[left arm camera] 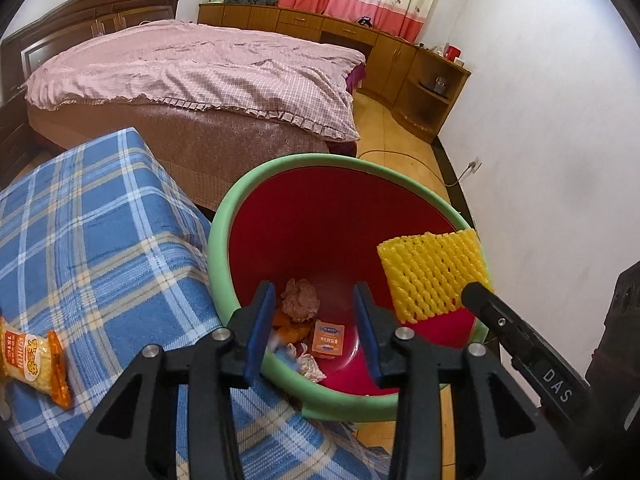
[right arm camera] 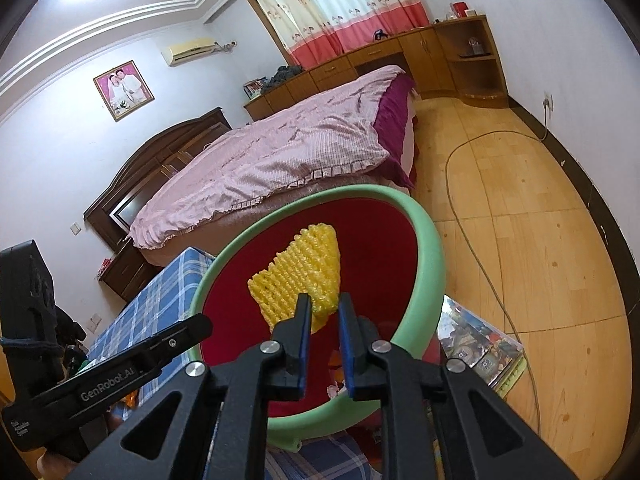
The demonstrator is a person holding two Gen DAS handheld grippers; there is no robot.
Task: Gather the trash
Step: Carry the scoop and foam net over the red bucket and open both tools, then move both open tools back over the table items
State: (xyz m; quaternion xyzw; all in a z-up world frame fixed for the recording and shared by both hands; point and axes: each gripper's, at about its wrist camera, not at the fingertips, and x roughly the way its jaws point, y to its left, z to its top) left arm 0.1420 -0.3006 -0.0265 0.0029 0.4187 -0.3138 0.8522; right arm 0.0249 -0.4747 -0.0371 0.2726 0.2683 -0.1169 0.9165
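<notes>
Left wrist view: the left claw [left arm camera: 316, 334] hangs over the near rim of the trash bin [left arm camera: 218, 264], which is red inside with a green rim. Its blue pads [left arm camera: 260, 334] stand apart and nothing is between them. On the bottom of the bin lie a crumpled brown paper [left arm camera: 300, 300], a small orange packet [left arm camera: 329, 338] and some white scraps. Left of the bin a blue checked cloth [left arm camera: 100, 240] covers a surface, and a snack bag [left arm camera: 34, 364] lies on it. At the right side of the bin a yellow foam net [left arm camera: 432, 274] is over the rim, with a black finger of the right claw touching its lower corner.

Right wrist view: the right claw [right arm camera: 325, 310] is almost together and clamped on the lower corner of the yellow foam net [right arm camera: 304, 276], which is held above the bin [right arm camera: 434, 248] opening. Behind the bin is a bed [right arm camera: 280, 148]; right of the bin is wooden floor [right arm camera: 540, 260].
</notes>
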